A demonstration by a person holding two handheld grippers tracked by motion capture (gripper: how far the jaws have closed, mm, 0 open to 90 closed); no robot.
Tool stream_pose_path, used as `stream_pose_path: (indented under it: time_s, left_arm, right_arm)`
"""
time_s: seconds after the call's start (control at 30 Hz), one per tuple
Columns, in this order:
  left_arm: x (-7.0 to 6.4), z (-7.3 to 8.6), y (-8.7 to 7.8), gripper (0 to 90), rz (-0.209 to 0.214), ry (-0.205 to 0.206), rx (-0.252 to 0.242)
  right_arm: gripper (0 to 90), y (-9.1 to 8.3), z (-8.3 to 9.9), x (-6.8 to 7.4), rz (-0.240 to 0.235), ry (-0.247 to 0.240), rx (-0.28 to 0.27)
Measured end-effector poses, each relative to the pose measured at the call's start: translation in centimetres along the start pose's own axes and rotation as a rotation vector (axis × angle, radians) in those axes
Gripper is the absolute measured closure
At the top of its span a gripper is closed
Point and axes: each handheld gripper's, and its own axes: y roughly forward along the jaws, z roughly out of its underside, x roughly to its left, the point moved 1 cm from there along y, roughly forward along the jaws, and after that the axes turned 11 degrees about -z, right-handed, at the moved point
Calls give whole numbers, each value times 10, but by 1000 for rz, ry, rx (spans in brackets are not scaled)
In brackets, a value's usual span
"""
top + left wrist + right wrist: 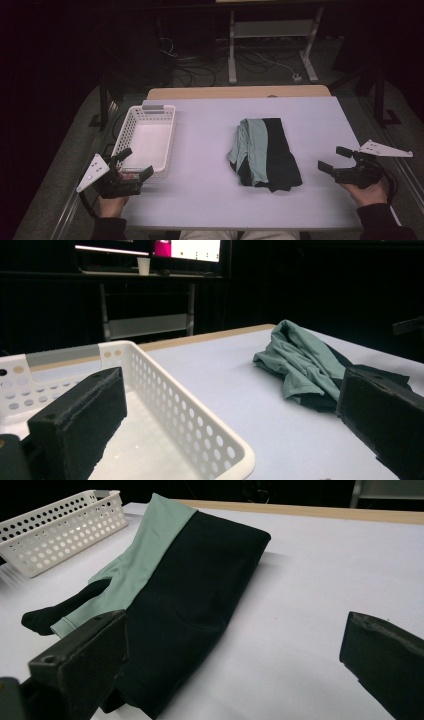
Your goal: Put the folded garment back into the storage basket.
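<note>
A black garment (280,155) (195,600) lies folded on the white table (205,190), with a pale green garment (255,147) (300,362) (145,555) crumpled over its left part. An empty white perforated basket (146,140) (165,410) (60,527) stands at the table's left. My left gripper (136,162) is open at the basket's near end, nothing between its jaws. My right gripper (334,159) is open near the table's right edge, apart from the garments, jaws pointing toward them.
A wooden strip (240,92) borders the table's far edge. Beyond it stand a metal frame (270,45) and cables on a dark floor. A bare stretch of table lies between basket and garments.
</note>
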Motion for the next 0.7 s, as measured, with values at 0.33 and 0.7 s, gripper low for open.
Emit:
stream_pose_path:
  time_s: [0.33, 0.7]
  left_arm:
    - [1, 1, 0, 0, -18, 0, -3]
    - [1, 2, 0, 0, -31, 6, 2]
  right_arm:
    - [0, 0, 1, -1, -1, 5, 7]
    - [0, -1, -1, 1, 11, 16, 25]
